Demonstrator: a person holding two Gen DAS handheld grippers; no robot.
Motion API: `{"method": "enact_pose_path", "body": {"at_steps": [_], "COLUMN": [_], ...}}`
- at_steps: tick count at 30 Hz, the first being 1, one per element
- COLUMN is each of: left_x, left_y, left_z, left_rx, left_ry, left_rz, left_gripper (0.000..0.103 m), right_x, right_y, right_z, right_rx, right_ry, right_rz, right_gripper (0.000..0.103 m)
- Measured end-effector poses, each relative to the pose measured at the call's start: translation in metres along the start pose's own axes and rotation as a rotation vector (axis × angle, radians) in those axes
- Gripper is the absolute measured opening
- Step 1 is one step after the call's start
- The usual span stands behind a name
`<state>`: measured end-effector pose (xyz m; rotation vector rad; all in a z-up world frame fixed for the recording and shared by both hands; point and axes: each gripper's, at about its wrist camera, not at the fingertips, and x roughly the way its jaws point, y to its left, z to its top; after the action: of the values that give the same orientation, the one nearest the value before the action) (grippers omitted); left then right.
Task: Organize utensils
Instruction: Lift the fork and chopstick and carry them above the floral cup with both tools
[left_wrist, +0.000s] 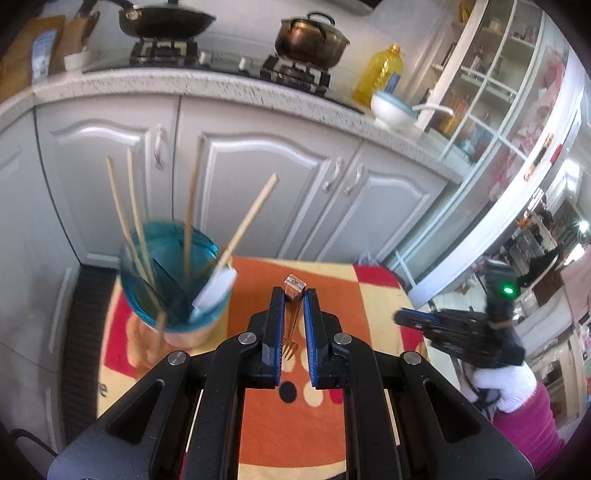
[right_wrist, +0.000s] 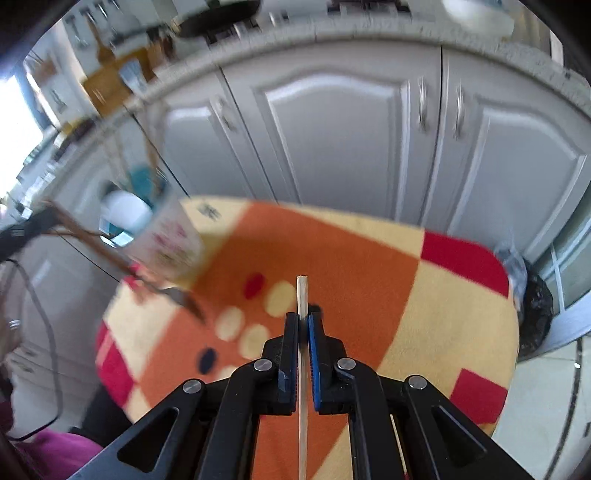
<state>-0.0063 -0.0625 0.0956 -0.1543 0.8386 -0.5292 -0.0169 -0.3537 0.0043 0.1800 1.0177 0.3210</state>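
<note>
Above the patterned table (left_wrist: 332, 280), left gripper (left_wrist: 294, 295) is clamping a fork (left_wrist: 291, 317); right gripper (right_wrist: 303, 317) is pinching a chopstick (right_wrist: 302, 295). Thin grips could be slipping near the crowded blue cup (left_wrist: 207, 243).

Five chopsticks (left_wrist: 190, 206), one fork (left_wrist: 291, 325), one cup (left_wrist: 173, 280).

The cup (right_wrist: 162, 236) is smeared by blur in the right wrist view, and its contents cannot be told apart; the chopstick (right_wrist: 302, 369) is cut off by the lower edge. The fork (left_wrist: 291, 321) is partly hidden between the fingers (left_wrist: 275, 325).
</note>
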Motion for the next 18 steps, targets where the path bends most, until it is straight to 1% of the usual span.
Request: {"method": "enact_pose_path", "body": {"at_steps": [1, 4, 7, 9, 12, 18], "left_x": [-0.005, -0.021, -0.036, -0.048, -0.068, -0.094], "left_y": [0.001, 0.004, 0.008, 0.012, 0.018, 0.03], "left_z": [0.004, 0.018, 0.032, 0.043, 0.058, 0.085], "left_rx": [0.002, 0.009, 0.008, 0.003, 0.0, 0.011], "left_ry": [-0.011, -0.045, -0.072, -0.095, -0.134, -0.205], "left_rz": [0.004, 0.017, 0.021, 0.021, 0.025, 0.064], "left_gripper": [0.009, 0.009, 0.009, 0.009, 0.009, 0.009], "right_x": [-0.013, -0.036, -0.056, -0.066, -0.079, -0.105], "right_y": [0.002, 0.017, 0.036, 0.058, 0.08, 0.132], "right_z": [0.002, 0.01, 0.023, 0.038, 0.056, 0.114], "right_rx": [0.011, -0.002, -0.04, -0.084, -0.133, -0.258], "right_ry": [-0.035, -0.102, -0.152, -0.189, -0.232, -0.312], "right_rz": [0.021, 0.042, 0.057, 0.081, 0.112, 0.167], "right_gripper": [0.005, 0.005, 0.005, 0.005, 0.005, 0.005]}}
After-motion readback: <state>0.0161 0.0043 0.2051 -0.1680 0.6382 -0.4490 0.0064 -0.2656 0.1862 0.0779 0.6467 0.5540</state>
